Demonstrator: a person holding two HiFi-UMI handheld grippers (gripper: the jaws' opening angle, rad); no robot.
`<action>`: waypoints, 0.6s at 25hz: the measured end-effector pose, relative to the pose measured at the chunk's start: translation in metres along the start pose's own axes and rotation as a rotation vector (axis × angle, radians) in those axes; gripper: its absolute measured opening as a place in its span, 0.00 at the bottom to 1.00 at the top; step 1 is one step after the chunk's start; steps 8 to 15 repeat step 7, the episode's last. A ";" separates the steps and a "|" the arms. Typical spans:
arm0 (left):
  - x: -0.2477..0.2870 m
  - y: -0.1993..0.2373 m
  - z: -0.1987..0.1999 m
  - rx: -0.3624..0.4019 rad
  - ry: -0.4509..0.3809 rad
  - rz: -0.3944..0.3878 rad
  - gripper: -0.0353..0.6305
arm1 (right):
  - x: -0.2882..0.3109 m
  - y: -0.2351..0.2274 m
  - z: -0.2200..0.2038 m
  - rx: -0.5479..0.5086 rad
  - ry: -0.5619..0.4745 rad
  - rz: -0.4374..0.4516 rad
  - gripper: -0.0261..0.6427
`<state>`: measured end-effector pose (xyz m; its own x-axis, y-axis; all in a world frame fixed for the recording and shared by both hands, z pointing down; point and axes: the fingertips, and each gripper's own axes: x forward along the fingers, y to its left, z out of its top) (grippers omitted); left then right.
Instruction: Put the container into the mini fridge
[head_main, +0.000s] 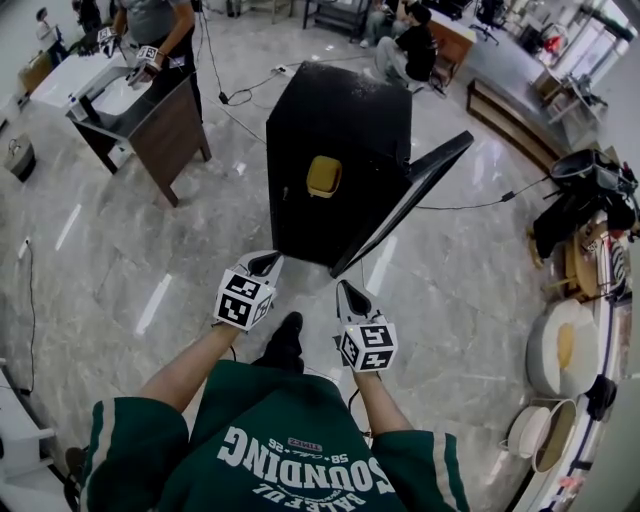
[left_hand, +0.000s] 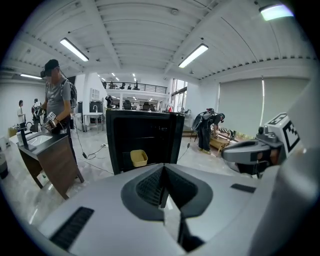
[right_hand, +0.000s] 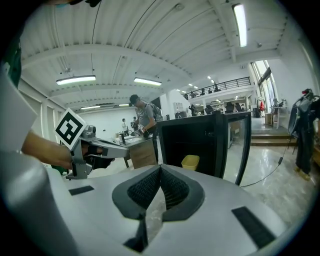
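The yellow container (head_main: 323, 176) sits inside the mini fridge (head_main: 340, 105), so the placing looks done. Its door (head_main: 420, 185) stands open. The left hand-held gripper (head_main: 268, 262) and right hand-held gripper (head_main: 352, 296) are pressed together, empty.

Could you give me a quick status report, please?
Left claw and right claw shut, empty. Container sits inside fridge, door open. Nothing in the way.

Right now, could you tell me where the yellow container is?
The yellow container sits inside the open mini fridge, left of its door in the head view.
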<state>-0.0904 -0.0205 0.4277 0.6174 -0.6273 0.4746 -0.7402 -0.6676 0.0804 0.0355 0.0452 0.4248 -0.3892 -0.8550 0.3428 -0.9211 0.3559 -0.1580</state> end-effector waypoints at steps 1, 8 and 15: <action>0.000 -0.001 0.000 0.001 0.001 -0.001 0.07 | -0.001 -0.001 0.000 0.000 0.000 0.000 0.09; 0.000 -0.004 -0.005 0.009 0.014 -0.005 0.07 | -0.005 -0.001 -0.003 0.000 0.004 0.002 0.09; 0.000 -0.004 -0.005 0.009 0.014 -0.005 0.07 | -0.005 -0.001 -0.003 0.000 0.004 0.002 0.09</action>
